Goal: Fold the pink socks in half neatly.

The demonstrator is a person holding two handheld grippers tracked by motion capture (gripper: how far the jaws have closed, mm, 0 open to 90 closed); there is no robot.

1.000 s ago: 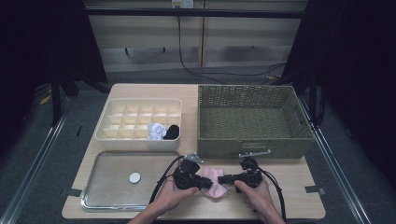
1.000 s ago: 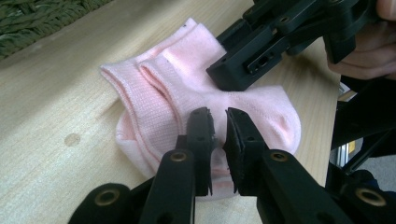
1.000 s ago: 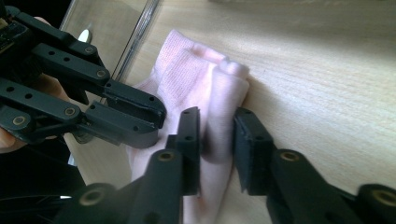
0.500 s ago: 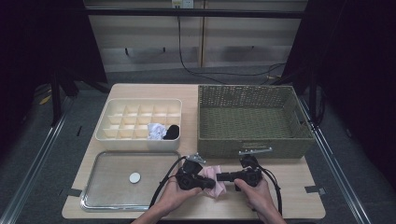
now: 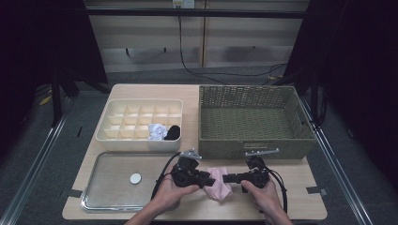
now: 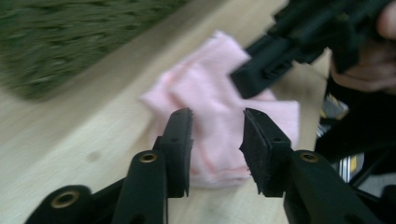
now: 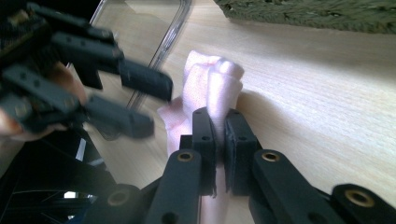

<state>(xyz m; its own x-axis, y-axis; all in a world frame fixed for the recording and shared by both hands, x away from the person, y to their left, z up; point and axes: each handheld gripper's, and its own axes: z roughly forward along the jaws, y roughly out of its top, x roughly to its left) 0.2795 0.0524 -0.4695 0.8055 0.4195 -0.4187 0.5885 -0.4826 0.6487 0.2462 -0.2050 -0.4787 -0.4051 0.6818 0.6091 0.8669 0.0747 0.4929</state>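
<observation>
A pink cloth (image 5: 218,183) lies crumpled on the wooden counter (image 5: 300,197), near its front edge, between the two hands and just in front of the green wicker basket (image 5: 256,122).

From above, the left tongs (image 5: 205,177) and the right tongs (image 5: 229,178) point at each other across the cloth, but how each pair stands is too small to read there. The right gripper view settles its own pair: the right tongs (image 7: 218,140) are pressed together on a raised fold of the pink cloth (image 7: 208,88), which bunches up past the pads. The left gripper view shows the left tongs (image 6: 215,140) spread, their jaws having just been opening, with the pink cloth (image 6: 219,102) lying beneath and beyond the gap and not pinched; the picture is blurred. It also shows the other pair reaching onto the far side of the cloth.

The high view alone gives the layout. A cream divided organizer box (image 5: 141,124) sits at the back left, with a white rolled item (image 5: 156,131) and a black one (image 5: 173,132) in neighbouring compartments. A clear tray (image 5: 112,197) lies at the front left with a small white disc (image 5: 135,178) on it; its rim runs just beside the left hand.

Around the counter the room is dark, with pale wall panels and cables behind. Bare wood lies to the right of the right hand, up to the counter's corner.
</observation>
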